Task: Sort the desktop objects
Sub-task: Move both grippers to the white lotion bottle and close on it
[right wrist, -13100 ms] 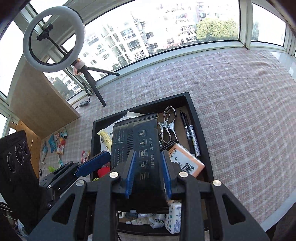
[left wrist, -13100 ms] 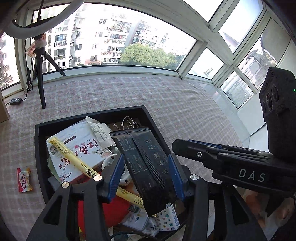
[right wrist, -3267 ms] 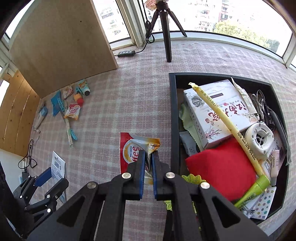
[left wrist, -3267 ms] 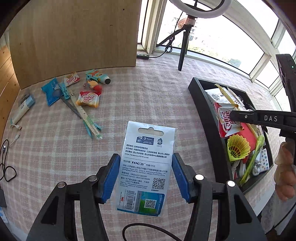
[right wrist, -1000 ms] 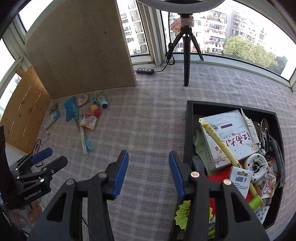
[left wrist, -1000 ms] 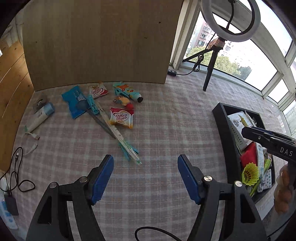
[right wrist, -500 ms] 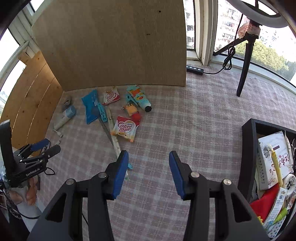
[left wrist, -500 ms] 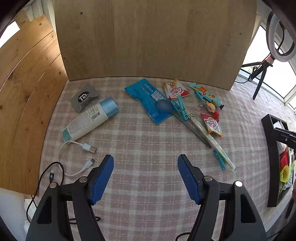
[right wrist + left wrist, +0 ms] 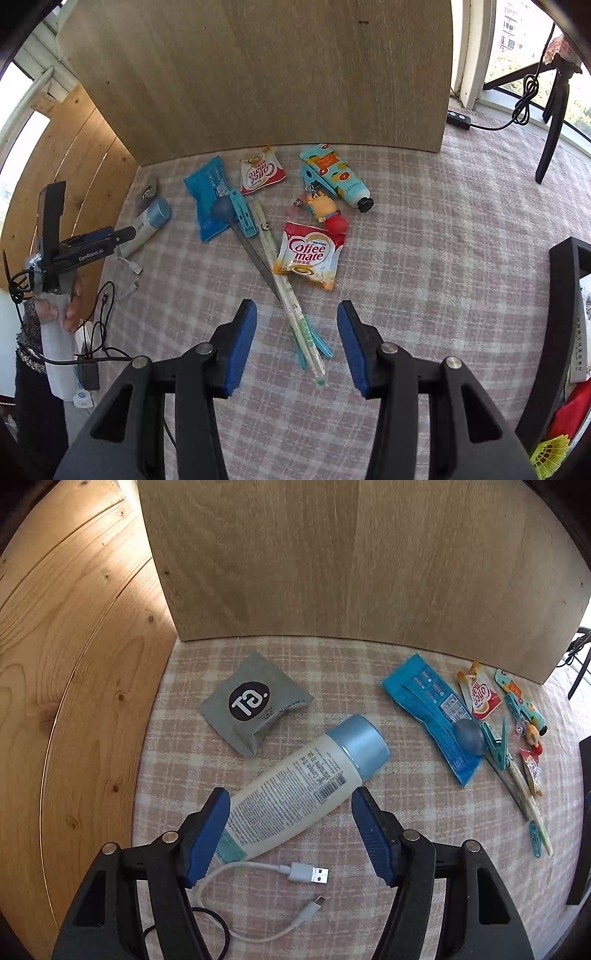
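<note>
The white lotion tube (image 9: 295,794) with a pale blue cap lies slantwise in the lower middle of the left wrist view, cap toward the upper right, and its lower body sits in the gap between the left gripper's (image 9: 290,834) blue pads; whether the pads touch it cannot be told. Just above and left of the tube lies a grey sachet (image 9: 255,709) with a black round mark, and below the tube a white USB cable (image 9: 295,875) curls. At the right of that view a blue packet (image 9: 432,716), a teal clothes peg (image 9: 496,744) and small snack packs lie in a loose cluster.

All of it rests on a pink-and-white checked cloth (image 9: 406,812). A light plywood board (image 9: 351,561) stands upright behind the things, and knotty pine panelling (image 9: 74,664) fills the left side. In the right wrist view a window (image 9: 517,33) and a black tripod leg (image 9: 552,125) show at the upper right, and the black wall of a tray (image 9: 561,295) at the right edge.

The left gripper's jaws stand wide apart. The right gripper (image 9: 295,347) hangs over the cloth with its jaws also well parted and nothing between the pads; below them lies the end of a clear ruler (image 9: 291,299), with a Coffee mate sachet (image 9: 308,258) beyond it in the middle of the frame.
</note>
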Demonstrator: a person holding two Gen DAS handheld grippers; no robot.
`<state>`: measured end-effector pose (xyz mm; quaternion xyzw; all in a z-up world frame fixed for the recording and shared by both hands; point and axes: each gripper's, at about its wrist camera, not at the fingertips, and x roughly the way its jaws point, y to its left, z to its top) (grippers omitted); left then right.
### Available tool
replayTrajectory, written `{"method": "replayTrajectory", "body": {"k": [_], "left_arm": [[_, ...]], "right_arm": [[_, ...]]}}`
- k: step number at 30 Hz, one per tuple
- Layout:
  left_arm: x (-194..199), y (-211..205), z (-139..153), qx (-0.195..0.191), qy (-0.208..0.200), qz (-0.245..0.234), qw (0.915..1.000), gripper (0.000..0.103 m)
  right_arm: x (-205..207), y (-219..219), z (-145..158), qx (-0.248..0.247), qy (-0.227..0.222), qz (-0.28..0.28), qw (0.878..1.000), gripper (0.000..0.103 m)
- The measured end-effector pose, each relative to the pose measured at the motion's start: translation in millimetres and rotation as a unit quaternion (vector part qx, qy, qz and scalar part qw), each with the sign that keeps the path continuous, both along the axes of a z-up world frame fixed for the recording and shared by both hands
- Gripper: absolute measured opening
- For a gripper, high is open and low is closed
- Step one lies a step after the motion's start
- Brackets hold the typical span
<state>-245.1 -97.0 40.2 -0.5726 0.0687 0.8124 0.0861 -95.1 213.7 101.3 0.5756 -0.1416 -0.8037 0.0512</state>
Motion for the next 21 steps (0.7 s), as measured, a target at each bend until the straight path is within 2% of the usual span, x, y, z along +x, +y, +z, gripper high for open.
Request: {"method": "replayTrajectory", "body": {"k": [9,12,14,16,21], "left_arm": [[-29,0,-19,0.018,-0.031,-0.01,0.9993,0.068],[-29,2,-29,0.021,-0.052,-0.015,0.9983,0.06],[-26,4,-32,0.014,-0.051,-0.015,0.9985,0.051],[-23,5,-33,0.025,-0.052,-0.012,0.9983,0.047],[-5,23,-33,0.023,-0.04,-0.017,0.9988,0.046]], "right_arm": [[-5,1,-13,-0.009,-0.018,0.002,1.0,0.045],[-6,4,-12,-0.014,-0.019,-0.002,1.0,0.045],[-7,5,-12,-0.016,-0.019,-0.004,1.0,0.045],[-9,5,-12,-0.015,-0.019,-0.004,1.0,0.045],[-11,1,-16,-0.019,-0.025,-0.001,1.0,0.045]]}}
